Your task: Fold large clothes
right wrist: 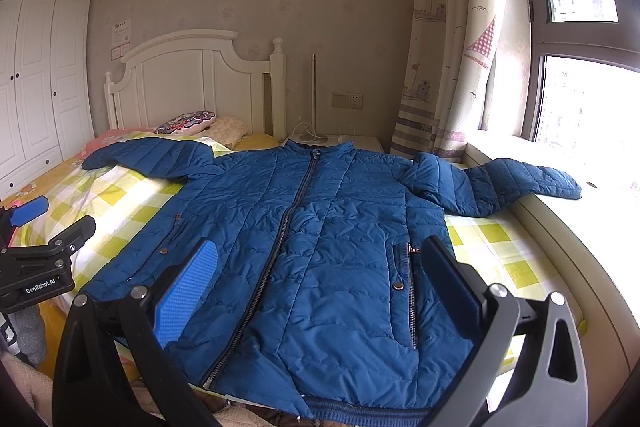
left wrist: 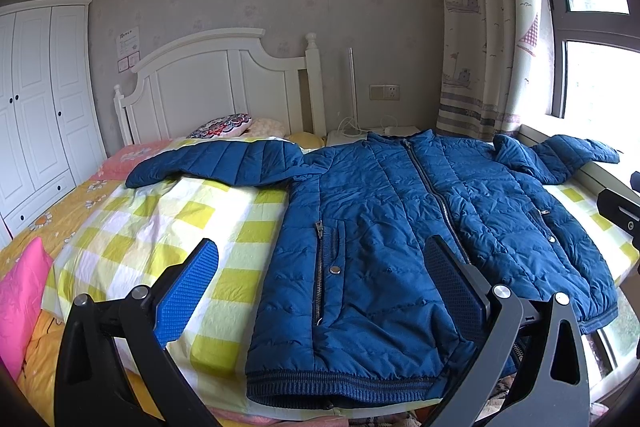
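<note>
**Both grippers wide open over a flat jacket**

Left gripper (left wrist: 324, 267) spread wide, nothing between the blue pads, hanging above the near left part of the jacket (left wrist: 400, 227). Right gripper (right wrist: 324, 267) same story: splayed fully apart, holding nothing, hovering over the jacket's lower middle (can't tell from either view whether any pad is actually brushing the fabric).

Jacket lying front up on the bed (left wrist: 180, 227), zipped closed, collar toward the headboard (left wrist: 208, 83), ribbed hem at the near edge. Both sleeves stretched out sideways: one across the yellow-and-white checked sheet (right wrist: 120, 211), the other draped onto the windowsill (right wrist: 560, 227). Zipped pocket on each side of the front.

Seen from the right wrist, left gripper sitting off the jacket's left side, above the sheet. Couple of pillows (right wrist: 188, 121) up by the headboard, pink cushion (left wrist: 20, 299) at the bed's near left corner. White wardrobe (left wrist: 36, 107) far left, curtain (left wrist: 488, 27) beside the window.
</note>
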Available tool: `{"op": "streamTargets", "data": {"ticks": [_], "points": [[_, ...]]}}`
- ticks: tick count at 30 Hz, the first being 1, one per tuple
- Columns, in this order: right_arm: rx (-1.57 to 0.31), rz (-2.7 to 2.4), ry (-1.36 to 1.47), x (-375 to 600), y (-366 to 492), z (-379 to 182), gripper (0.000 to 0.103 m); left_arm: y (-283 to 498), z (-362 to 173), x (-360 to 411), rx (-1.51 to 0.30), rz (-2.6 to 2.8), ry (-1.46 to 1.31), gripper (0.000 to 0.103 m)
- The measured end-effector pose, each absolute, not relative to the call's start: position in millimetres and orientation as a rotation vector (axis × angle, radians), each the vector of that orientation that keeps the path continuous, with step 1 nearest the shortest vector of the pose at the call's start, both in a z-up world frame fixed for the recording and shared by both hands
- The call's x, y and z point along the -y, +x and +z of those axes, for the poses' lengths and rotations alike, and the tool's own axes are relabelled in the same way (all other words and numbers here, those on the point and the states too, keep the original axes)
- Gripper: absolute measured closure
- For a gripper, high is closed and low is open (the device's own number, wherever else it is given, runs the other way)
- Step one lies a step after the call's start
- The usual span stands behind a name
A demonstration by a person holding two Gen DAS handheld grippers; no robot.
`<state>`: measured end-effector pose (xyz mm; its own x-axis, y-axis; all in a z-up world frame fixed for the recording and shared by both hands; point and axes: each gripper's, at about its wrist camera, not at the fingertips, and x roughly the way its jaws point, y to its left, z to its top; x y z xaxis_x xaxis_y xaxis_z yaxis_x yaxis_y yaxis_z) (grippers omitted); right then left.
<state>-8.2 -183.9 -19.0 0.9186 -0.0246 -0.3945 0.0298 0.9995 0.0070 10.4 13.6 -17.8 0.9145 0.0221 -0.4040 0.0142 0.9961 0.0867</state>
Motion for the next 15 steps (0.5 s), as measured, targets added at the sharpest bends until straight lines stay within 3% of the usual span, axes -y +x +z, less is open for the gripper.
{"op": "streamTargets", "data": {"ticks": [15], "points": [[-0.421, -0.03, 0.024, 185.1, -4.3, -26.0, 0.002, 16.1, -22.0, -14.1, -0.432, 0.009, 0.103, 0.004]]}}
